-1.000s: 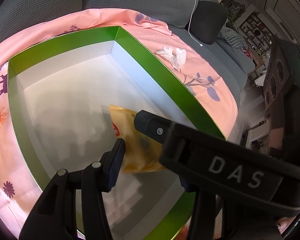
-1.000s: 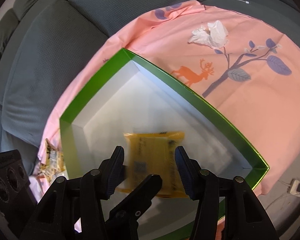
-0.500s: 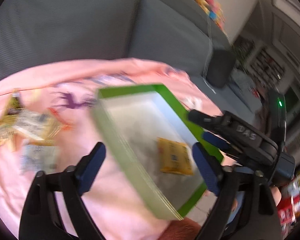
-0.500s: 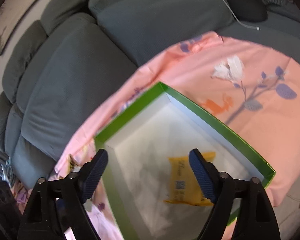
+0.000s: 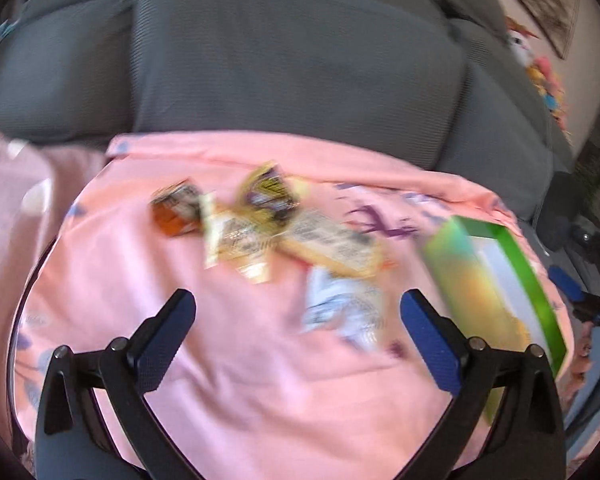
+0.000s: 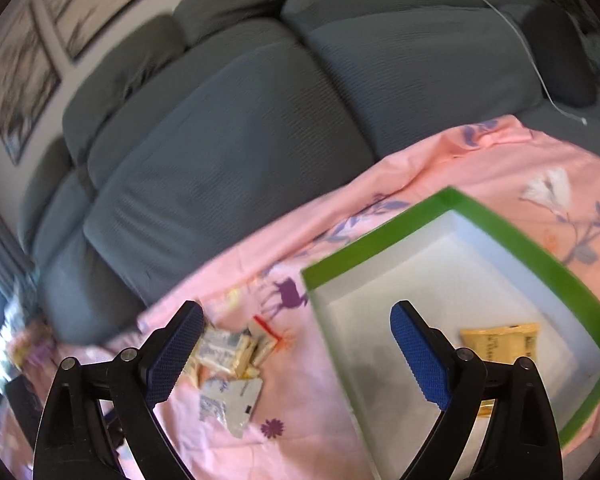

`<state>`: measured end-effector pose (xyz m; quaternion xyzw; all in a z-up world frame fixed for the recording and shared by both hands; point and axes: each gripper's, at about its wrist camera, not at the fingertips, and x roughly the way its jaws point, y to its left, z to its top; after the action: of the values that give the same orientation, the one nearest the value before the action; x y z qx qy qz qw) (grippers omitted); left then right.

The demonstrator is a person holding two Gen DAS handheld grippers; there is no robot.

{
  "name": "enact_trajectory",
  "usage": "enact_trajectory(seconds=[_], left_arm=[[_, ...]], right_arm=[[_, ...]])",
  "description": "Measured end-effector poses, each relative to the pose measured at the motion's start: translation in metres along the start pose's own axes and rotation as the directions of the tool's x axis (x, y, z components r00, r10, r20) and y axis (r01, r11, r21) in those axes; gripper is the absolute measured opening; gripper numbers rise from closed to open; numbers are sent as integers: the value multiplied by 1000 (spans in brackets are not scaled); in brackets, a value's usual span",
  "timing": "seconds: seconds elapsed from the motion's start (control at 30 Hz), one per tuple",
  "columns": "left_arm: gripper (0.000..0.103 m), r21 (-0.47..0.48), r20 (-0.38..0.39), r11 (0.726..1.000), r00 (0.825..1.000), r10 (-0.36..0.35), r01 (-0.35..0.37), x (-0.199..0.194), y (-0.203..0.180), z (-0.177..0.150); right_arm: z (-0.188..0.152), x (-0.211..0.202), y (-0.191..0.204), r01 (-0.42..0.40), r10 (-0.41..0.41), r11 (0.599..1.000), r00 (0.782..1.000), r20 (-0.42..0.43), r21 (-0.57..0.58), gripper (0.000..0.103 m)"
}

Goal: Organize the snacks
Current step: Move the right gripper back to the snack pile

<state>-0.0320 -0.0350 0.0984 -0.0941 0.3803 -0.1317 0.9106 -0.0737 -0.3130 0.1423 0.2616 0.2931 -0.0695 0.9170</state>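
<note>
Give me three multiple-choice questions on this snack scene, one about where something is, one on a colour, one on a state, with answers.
1. Where is the yellow packet?
A. inside the box
B. on the sofa cushion
C. between the left gripper's jaws

2. What colour is the rim of the box?
A. red
B. green
C. black

3. How is the right gripper?
A. shut on a packet
B. shut, with nothing in it
C. jaws apart, holding nothing

Answers:
1 A, it lies flat on the box's white floor.
2 B, a green band runs along the top of the walls.
3 C, the blue pads stand wide, still opening, with only the pink cloth and the loose packets seen between them.
</note>
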Motion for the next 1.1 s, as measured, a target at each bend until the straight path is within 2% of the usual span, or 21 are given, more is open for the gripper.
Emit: enact_trajectory(seconds=[0.1, 0.23, 0.33, 0.43, 0.67, 0.83, 1.03, 1.1], left_arm=[[102, -55, -18, 998, 999, 42, -43, 9, 26, -7], [102, -92, -70, 991, 994, 86, -92, 17, 45, -11], [102, -114, -79, 988, 993, 91, -100, 17, 53, -12], [102, -107, -87, 991, 994, 68, -77, 14, 56, -10], [102, -134, -82, 989, 995, 54, -65, 10, 64, -7], [102, -155, -93, 986, 994, 54, -68, 10, 71, -7], [102, -167, -106, 983, 993, 57, -74, 10, 72, -8], [102, -167, -116, 983, 992, 56, -76, 12, 73, -8]], right_arm=[[-11, 23, 22, 41, -47, 996, 997, -67, -83, 95], [-31, 53, 40, 25, -46, 991, 985, -164, -129, 95], [-47, 69, 50, 26, -66, 984, 971, -228, -175, 95], [-55, 74, 57, 46, -96, 976, 968, -232, -215, 95], [-62, 83, 63, 17, -70, 978, 965, -251, -206, 94], [-69, 87, 72, 46, -111, 964, 965, -237, -264, 94], [-75, 89, 84, 0, -72, 961, 965, -252, -275, 94], [-77, 89, 86, -20, -60, 959, 961, -271, -283, 90]])
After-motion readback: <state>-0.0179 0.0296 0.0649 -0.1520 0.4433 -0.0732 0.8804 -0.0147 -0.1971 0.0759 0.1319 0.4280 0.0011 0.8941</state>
